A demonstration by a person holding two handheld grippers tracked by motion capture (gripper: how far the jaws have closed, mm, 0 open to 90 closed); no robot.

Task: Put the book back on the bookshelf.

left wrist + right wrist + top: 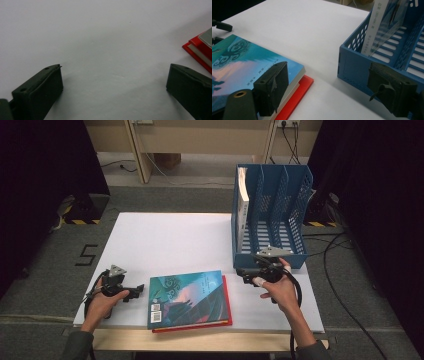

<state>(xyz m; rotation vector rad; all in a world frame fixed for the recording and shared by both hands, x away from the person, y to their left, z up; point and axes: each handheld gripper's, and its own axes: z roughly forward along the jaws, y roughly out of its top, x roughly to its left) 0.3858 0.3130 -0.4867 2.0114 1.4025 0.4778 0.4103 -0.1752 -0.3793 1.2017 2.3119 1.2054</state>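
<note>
Landmark: we take the blue file rack (272, 215) as reference.
Blue-covered book (189, 298): we find it flat on the white table (165, 240), left of the rack's front, stacked on a red book (226, 292).
White book (243, 195): upright in the rack's leftmost slot.
Right gripper (327, 87): jaws spread wide, nothing between them; we see it between rack and stack.
Left gripper (113, 82): jaws wide apart over bare table, empty, beyond the stack from the rack.

The left gripper (113, 82) holds its two black jaws wide apart with nothing between them, low over the bare white desk (100, 37), while at the right edge the corner of a red book (193, 48) lies flat under a grey-covered book (207, 37).
</note>
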